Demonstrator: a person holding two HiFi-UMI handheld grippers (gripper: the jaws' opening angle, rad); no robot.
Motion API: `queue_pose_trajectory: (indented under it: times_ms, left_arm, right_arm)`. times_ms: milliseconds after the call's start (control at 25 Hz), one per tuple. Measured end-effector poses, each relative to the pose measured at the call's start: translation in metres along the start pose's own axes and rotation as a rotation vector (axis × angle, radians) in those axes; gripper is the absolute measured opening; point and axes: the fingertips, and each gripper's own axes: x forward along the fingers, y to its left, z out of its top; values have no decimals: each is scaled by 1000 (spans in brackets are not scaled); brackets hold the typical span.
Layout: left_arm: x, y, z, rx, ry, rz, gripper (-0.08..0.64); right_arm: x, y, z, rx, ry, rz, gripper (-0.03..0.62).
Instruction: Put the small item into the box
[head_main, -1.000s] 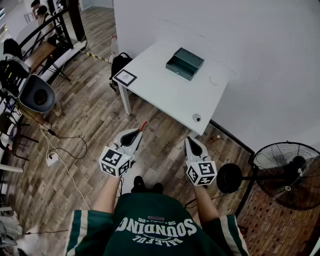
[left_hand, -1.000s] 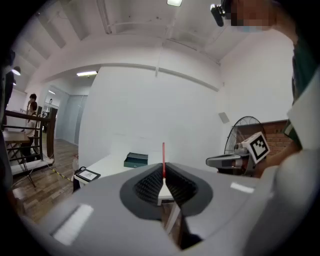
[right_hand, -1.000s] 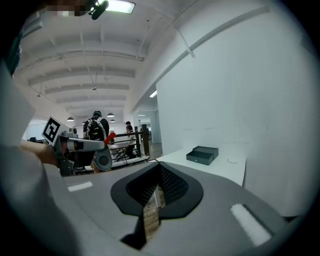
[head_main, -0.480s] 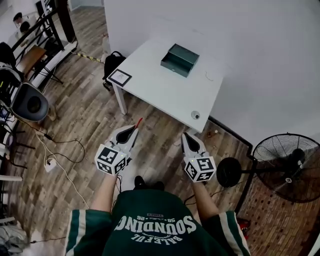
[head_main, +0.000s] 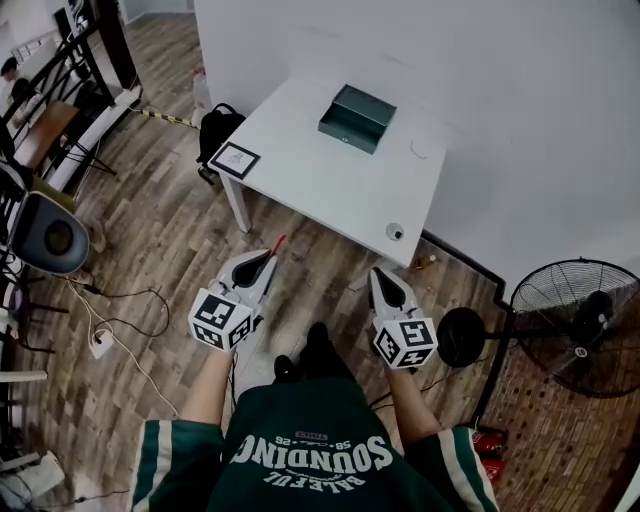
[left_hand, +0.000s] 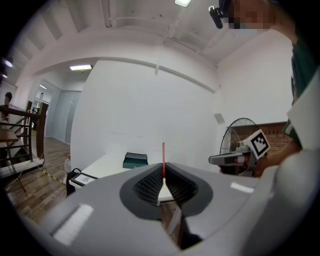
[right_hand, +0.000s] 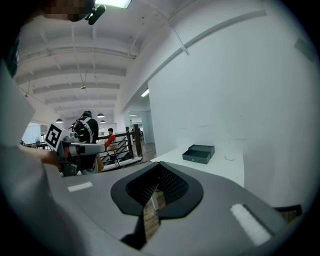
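A dark green box (head_main: 358, 117) stands at the far side of the white table (head_main: 310, 175), its lid shut as far as I can tell. A small round item (head_main: 395, 232) lies near the table's near right corner. Both grippers hang over the wooden floor, short of the table. My left gripper (head_main: 268, 262) is shut on a thin red stick (head_main: 279, 246) that pokes out past its tips. In the left gripper view the red stick (left_hand: 163, 159) points up, with the box (left_hand: 135, 160) beyond. My right gripper (head_main: 383, 277) is shut with nothing in it, and the box (right_hand: 198, 153) lies ahead of it.
A framed card (head_main: 233, 160) sits on the table's left corner and a thin wire loop (head_main: 418, 150) lies right of the box. A black backpack (head_main: 217, 132) leans at the table's left. A standing fan (head_main: 575, 325) is at the right, and cables (head_main: 120, 300) trail on the floor.
The person has stepped a little toward the table, with one foot now forward. Both grippers keep their pose, and the left still holds the red stick.
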Motion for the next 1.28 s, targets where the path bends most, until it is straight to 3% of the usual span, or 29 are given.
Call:
queue_pose_trajectory:
  times_ms: [360, 840, 1280]
  left_arm:
    - [69, 43, 2, -12, 24, -21, 63]
    - [200, 113, 54, 8, 16, 14, 63]
    - [274, 146, 65, 2, 36, 14, 63]
  right_arm:
    - [69, -40, 11, 23, 2, -10, 2]
    - [196, -128, 72, 21, -21, 25, 2]
    - [253, -184, 84, 42, -5, 19, 2]
